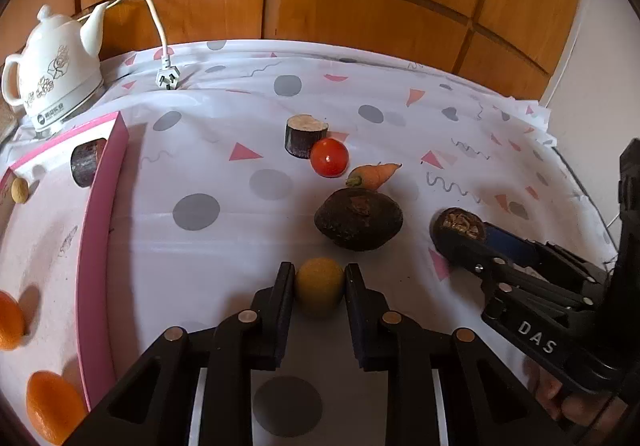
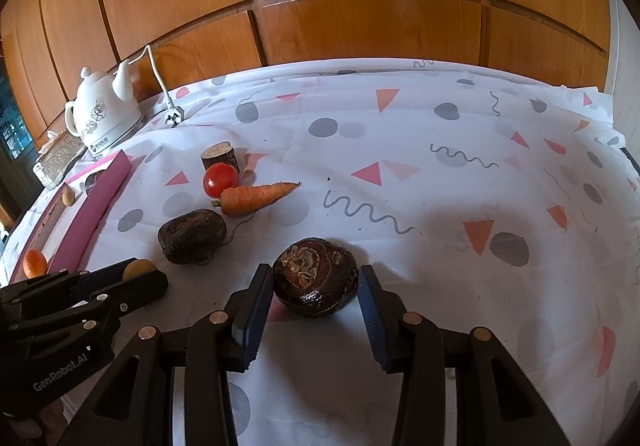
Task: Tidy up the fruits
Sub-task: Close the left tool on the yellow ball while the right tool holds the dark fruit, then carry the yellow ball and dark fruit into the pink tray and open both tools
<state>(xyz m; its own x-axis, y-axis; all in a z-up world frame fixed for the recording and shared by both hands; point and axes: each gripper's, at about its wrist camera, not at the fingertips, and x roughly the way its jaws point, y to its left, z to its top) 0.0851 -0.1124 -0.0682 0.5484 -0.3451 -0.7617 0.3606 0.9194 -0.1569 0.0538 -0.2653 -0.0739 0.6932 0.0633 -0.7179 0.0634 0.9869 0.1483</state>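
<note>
Left gripper (image 1: 319, 282) clamped on a small yellow fruit (image 1: 319, 285) low over the table (image 1: 224, 246). Right gripper (image 2: 316, 286), jaws wide, astride a dark water chestnut (image 2: 315, 276) (touching only the left jaw), beside the pink tray (image 1: 96, 222).

Two hand-held grippers: left (image 1: 319, 282) and right (image 2: 316, 282). Two dark chestnuts (image 2: 192, 235) (image 2: 315, 276), two cut cane pieces (image 1: 305, 135) (image 1: 85, 163), two oranges (image 1: 9, 320) (image 1: 52, 406), one tomato (image 1: 329, 157), one carrot (image 2: 256, 197), one yellow fruit (image 1: 319, 284), one nut (image 1: 19, 189), one pink tray (image 1: 102, 230), one kettle (image 1: 56, 66).
</note>
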